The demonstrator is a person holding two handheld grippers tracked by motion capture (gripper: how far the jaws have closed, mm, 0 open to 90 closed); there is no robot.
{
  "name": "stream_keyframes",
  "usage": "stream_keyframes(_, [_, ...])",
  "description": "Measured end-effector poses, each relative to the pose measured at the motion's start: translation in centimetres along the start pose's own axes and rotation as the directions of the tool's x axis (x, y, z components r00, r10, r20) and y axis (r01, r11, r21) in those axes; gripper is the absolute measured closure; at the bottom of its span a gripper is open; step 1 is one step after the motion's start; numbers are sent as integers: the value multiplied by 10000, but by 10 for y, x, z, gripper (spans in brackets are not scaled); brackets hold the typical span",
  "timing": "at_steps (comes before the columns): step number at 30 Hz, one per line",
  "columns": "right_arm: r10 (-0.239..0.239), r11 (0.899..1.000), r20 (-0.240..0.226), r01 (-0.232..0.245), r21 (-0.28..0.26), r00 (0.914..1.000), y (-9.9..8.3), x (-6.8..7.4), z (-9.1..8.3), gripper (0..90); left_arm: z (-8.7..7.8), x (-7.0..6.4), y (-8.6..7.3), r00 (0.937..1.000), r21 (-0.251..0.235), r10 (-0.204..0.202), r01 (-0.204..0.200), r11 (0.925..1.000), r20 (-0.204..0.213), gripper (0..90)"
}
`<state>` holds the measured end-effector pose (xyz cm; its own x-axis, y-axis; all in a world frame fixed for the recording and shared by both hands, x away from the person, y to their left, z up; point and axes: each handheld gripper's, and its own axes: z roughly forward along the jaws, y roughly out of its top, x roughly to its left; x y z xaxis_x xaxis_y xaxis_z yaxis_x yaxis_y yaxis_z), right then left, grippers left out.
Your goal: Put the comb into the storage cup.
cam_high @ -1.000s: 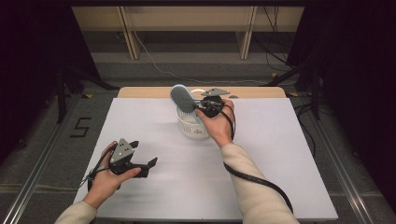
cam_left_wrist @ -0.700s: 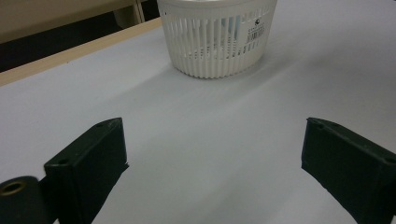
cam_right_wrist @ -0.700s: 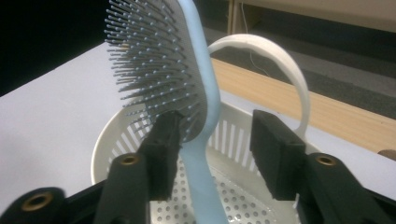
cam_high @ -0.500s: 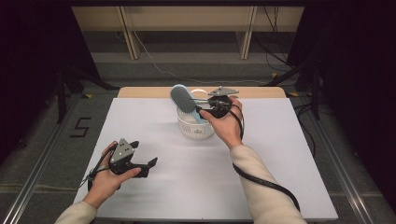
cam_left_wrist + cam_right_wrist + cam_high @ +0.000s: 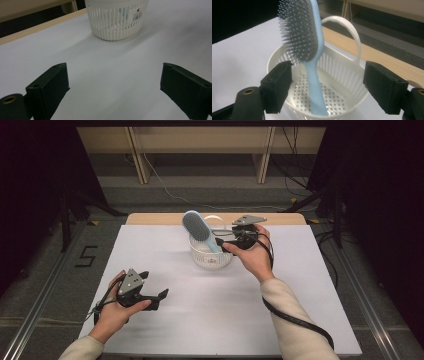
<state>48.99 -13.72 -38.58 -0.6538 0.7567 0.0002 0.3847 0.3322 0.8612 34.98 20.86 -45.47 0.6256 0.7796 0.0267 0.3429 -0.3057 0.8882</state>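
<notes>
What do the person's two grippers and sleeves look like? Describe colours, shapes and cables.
Both the left gripper and the right gripper are black, each with two blocky jaws, a grey three-cornered plate on top and a trailing black cable. The sleeves are cream-coloured.

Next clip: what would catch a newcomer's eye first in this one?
The light blue hairbrush stands handle-down in the white slatted basket near the table's far edge, its bristled head sticking up above the rim. The right gripper sits beside the basket with its jaws open on either side of the brush handle. The left gripper rests open near the front left of the white table.
</notes>
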Motion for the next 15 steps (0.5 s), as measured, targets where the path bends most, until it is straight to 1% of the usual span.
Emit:
stream_keyframes(4, [-50, 9999, 17, 50, 126, 10000, -6, -4, -9, 225, 0, 1, -1, 10000, 51, -34, 34, 10000, -18, 76])
stream_keyframes(9, [-52, 9999, 11, 52, 94, 10000, -12, -8, -22, 216, 0, 0, -1, 10000, 72, -25, 25, 10000, -62, 77])
stream_keyframes(15, [75, 9999, 103, -76, 76, 9999, -17, -12, -34, 207, 0, 1, -2, 9999, 103, -27, 28, 9999, -111, 77])
